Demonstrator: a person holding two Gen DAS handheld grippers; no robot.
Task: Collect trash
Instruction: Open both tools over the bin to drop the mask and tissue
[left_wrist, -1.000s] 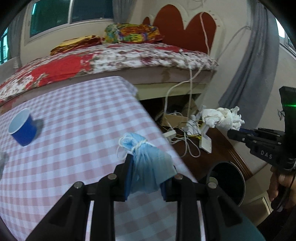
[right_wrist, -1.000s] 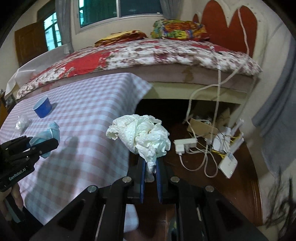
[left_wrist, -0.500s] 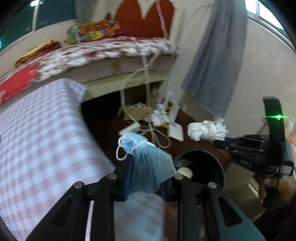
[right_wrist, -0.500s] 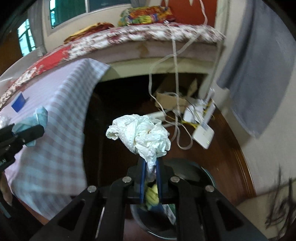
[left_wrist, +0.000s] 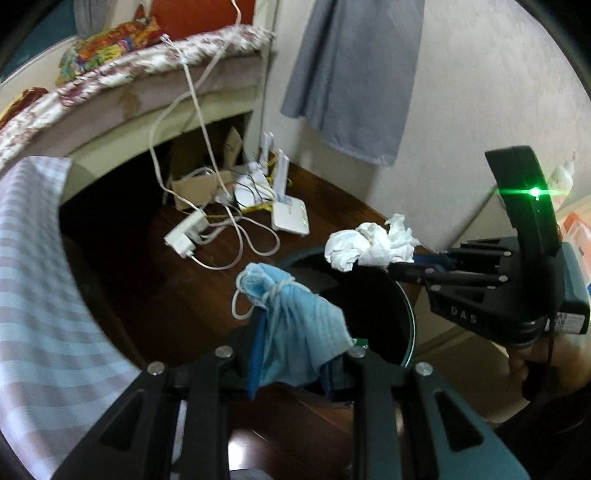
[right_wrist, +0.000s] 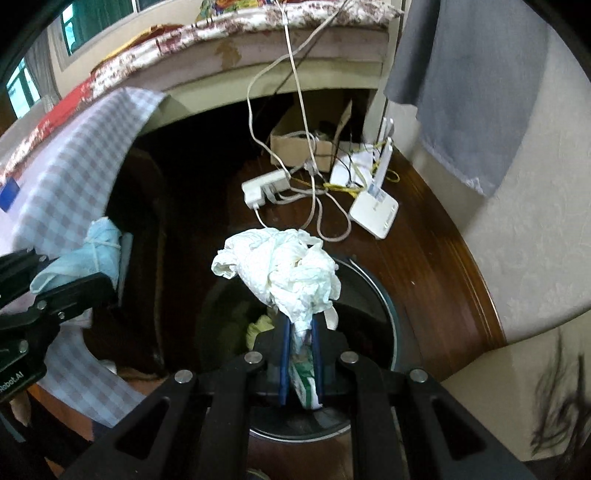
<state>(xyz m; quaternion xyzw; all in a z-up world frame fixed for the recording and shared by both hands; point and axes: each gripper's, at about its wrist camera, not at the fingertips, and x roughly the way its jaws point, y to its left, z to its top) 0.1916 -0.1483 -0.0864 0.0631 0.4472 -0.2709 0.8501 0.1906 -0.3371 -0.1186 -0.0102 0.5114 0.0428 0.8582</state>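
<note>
My left gripper is shut on a crumpled blue face mask tied with its ear loop, held at the near rim of a round dark trash bin. My right gripper is shut on a crumpled white tissue and holds it over the bin, which has some trash inside. In the left wrist view the right gripper holds the tissue above the bin's far rim. In the right wrist view the left gripper with the mask sits at the left.
The checked tablecloth hangs at the left. A white router, a power strip, cables and a cardboard box lie on the dark wood floor beyond the bin. A bed and a grey curtain stand behind.
Both grippers have swung away from the table to the right and down, carrying the mask and the tissue to above the trash bin. Both stay shut on their loads.
</note>
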